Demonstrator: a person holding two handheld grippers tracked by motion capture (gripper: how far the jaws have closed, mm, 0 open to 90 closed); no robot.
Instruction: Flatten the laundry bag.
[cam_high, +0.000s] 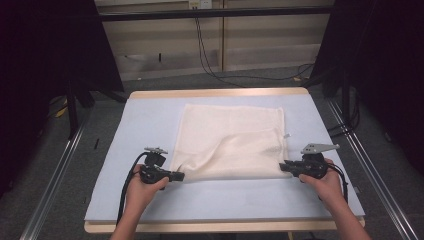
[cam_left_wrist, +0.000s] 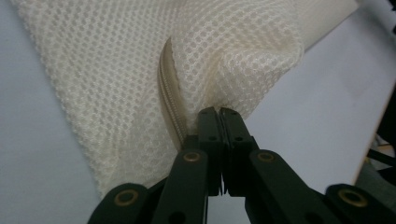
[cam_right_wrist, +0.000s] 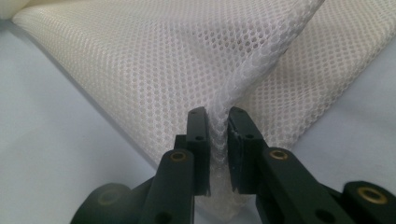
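A cream mesh bag (cam_high: 232, 140) lies flat on the pale blue table cover (cam_high: 145, 130). My left gripper (cam_high: 181, 176) is at the bag's near left corner, shut on the mesh. In the left gripper view the jaws (cam_left_wrist: 219, 112) meet on a bunched fold of the bag (cam_left_wrist: 116, 60), just beside its beige zipper (cam_left_wrist: 169, 88). At the near right corner, my right gripper (cam_high: 282, 167) is shut on the bag. The right gripper view shows a raised ridge of mesh (cam_right_wrist: 163, 60) squeezed between the pads (cam_right_wrist: 217, 114).
A small white tag (cam_high: 287, 135) sticks out at the bag's right edge. The wooden table edge (cam_high: 220, 93) runs along the far side. Black stands (cam_high: 72, 107) flank the table, metal rails (cam_high: 372, 170) run along the floor, and cables (cam_high: 210, 65) lie behind.
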